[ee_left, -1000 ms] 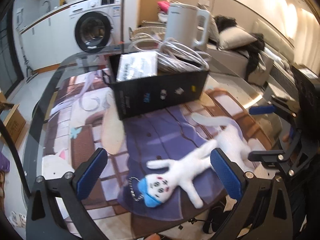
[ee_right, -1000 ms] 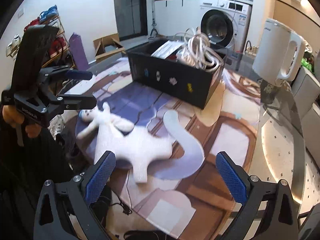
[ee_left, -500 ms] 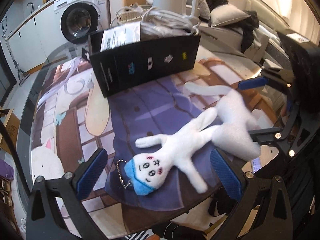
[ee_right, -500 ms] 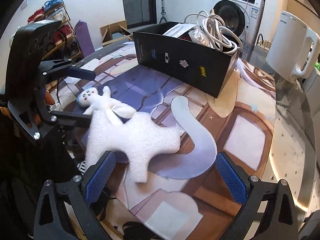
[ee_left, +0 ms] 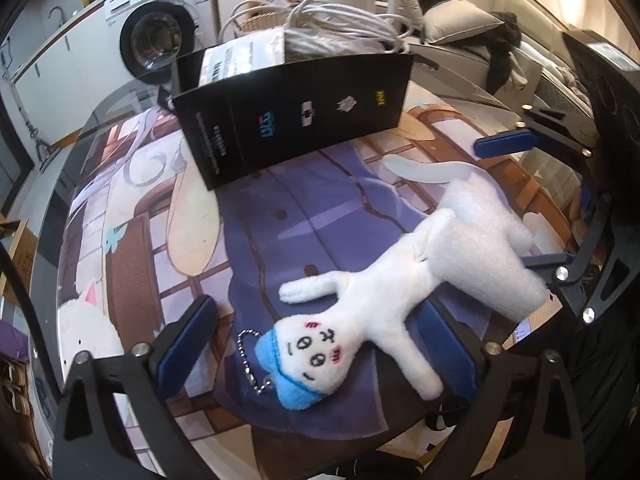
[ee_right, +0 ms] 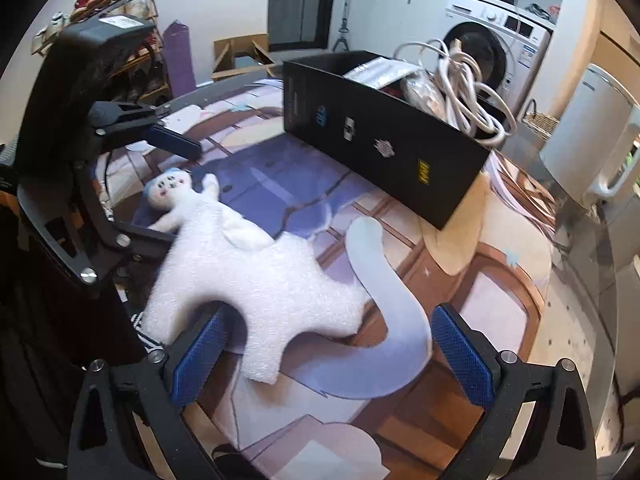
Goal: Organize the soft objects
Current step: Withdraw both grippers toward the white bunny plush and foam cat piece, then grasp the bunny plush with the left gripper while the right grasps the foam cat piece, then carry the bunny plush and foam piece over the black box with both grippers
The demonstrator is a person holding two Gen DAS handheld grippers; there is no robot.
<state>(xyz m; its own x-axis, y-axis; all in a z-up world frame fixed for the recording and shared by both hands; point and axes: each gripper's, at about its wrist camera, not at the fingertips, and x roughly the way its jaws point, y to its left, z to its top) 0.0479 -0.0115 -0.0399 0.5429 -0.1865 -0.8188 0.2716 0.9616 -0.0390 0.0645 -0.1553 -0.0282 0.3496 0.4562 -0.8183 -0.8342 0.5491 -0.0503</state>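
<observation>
Round glass surface [ee_left: 60, 184] under a printed cartoon mat [ee_left: 280, 216], mat nearly reaching the rim from 7 to 5 o'clock in the left wrist view. Washing machine [ee_left: 156, 40] beyond the rim at 11 o'clock, panel print too small to read. White kettle [ee_right: 588, 136] off at 3 o'clock in the right wrist view, lettering near its top blurred. Black cardboard box [ee_left: 296, 120] standing at 12 o'clock on the mat, four small logos along its long side and vertical white text at its left corner, none legible; coiled white cable [ee_left: 340, 28] and a printed packet [ee_left: 236, 60] piled inside. Bare mat between box and toys, open from 9 to 1 o'clock. White foam cat shape [ee_right: 260, 284] lying flat near the 5 o'clock rim of the left view, touching the legs of the small white plush doll [ee_left: 352, 312] with blue cap, drawn face and bead chain [ee_left: 252, 364]. Left tongs [ee_left: 316, 352] spread wide, blue pads either side of the doll's head, not gripping. Right tongs [ee_right: 332, 356] spread wide too, pads flanking the foam cat's lower leg, holding nothing.
</observation>
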